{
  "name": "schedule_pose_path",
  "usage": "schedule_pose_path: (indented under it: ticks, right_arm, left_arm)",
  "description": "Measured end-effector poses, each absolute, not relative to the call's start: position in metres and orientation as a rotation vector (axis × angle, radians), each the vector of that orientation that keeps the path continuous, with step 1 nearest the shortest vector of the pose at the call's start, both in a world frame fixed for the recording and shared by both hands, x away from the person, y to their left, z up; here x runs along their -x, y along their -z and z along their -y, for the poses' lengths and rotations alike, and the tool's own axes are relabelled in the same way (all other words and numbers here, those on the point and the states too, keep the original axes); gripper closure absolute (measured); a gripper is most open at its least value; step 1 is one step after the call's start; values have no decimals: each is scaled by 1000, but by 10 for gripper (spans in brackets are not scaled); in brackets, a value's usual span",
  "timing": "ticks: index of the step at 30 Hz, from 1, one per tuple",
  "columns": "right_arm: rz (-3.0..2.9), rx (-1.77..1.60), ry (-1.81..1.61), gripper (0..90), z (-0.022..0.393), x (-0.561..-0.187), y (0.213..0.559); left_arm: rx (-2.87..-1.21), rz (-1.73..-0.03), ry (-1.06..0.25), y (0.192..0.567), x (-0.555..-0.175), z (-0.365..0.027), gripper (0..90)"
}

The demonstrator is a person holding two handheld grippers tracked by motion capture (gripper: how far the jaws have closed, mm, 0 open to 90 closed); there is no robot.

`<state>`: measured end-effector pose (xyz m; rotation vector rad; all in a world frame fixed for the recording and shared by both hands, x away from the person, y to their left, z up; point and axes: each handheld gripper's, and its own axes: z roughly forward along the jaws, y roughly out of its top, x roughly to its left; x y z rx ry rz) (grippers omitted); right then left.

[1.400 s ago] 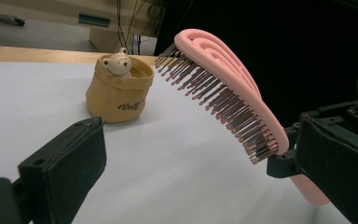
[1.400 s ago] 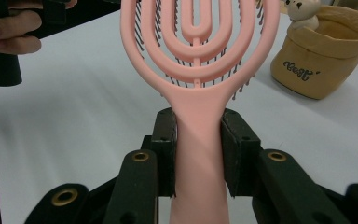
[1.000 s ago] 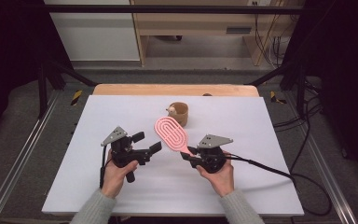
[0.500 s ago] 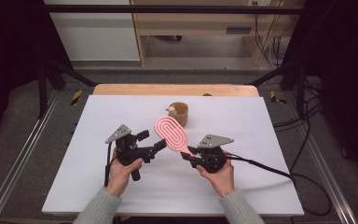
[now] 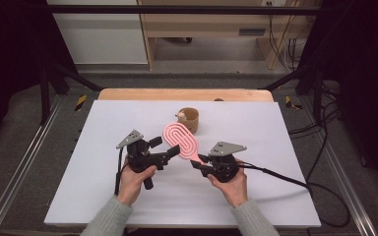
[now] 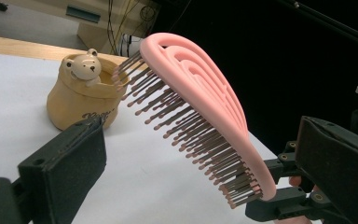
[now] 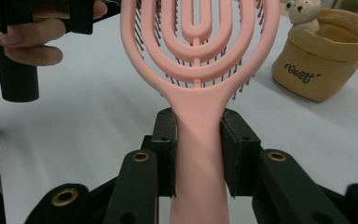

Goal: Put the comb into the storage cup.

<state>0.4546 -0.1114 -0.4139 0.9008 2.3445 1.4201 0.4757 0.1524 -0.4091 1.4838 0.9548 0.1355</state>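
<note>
Gripping pink vented hairbrush (image 7: 199, 70) by handle, right tongs (image 5: 199, 163) clenched, brush head raised above worktop (image 5: 275, 128). Left tongs (image 5: 173, 151) released, now shifted closer, brush bristles between jaws, untouched. Bear pot (image 5: 189, 119) beyond brush. Judgement: handover or second grip pending.

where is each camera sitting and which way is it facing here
High view: above the person's side, looking forward and down on the white table; both hands show.
Left gripper view: rides the left gripper, facing the pink vented plastic hairbrush bristles; open jaws.
Right gripper view: rides the right gripper, jaws clamping the handle.
Shared: the tan bear-trimmed pot.
</note>
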Motion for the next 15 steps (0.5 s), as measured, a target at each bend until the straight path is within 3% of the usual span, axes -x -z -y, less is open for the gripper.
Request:
schedule_pose_path:
  ticks: [15]
  right_arm:
    - [-2343,-896,-1427,697,111,-454,414]
  left_arm:
    - [-1488,-956,-116,411,-478,-142,95]
